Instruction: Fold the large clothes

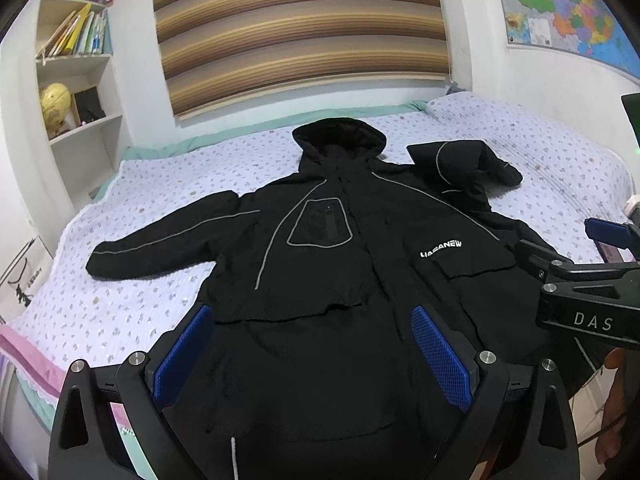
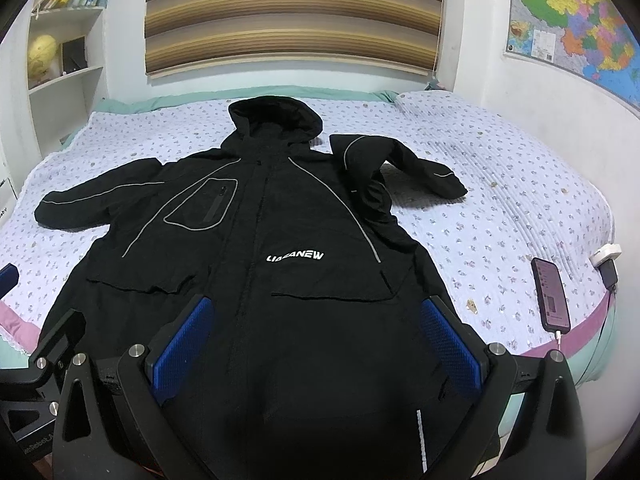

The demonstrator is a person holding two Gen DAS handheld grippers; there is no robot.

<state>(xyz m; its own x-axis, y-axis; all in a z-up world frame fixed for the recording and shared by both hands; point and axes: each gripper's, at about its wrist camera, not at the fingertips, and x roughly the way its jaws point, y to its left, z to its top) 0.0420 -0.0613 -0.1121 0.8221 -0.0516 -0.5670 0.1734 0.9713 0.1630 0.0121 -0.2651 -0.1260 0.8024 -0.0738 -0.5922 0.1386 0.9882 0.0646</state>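
Black and puffy, the big jacket (image 1: 320, 248) lies flat on its back on your bed (image 1: 120, 208), front side up, with the hood (image 1: 338, 136) pointing at the striped blind (image 1: 300, 32) on the far wall. The bed has a pale cover with little flowers all over it. You can read white letters on the jacket's chest, and thin grey lines run across the front and down the sleeves.

One sleeve (image 1: 160, 240) sticks straight out to the left side of the pictures. The other sleeve (image 2: 400, 164) is bent and folded back near the hood, with its cuff lying on the cover. The bottom edge of the jacket hangs close to you, at the near side of the bed.

Your left gripper (image 1: 312, 356) is just above the bottom part of the jacket. Its blue pads (image 1: 440, 360) are spread wide apart and there is nothing between them. Your right gripper (image 2: 316, 348) is also low over the jacket, a bit more to the right. Its jaws are wide too, and they hold nothing.

In the right wrist view you can see a phone (image 2: 551, 294) lying on the bed to the right of the jacket, with a cable in it. A bookshelf (image 1: 76, 60) stands to the left of the bed, and a bright map (image 1: 560, 4) hangs on the wall to the right.
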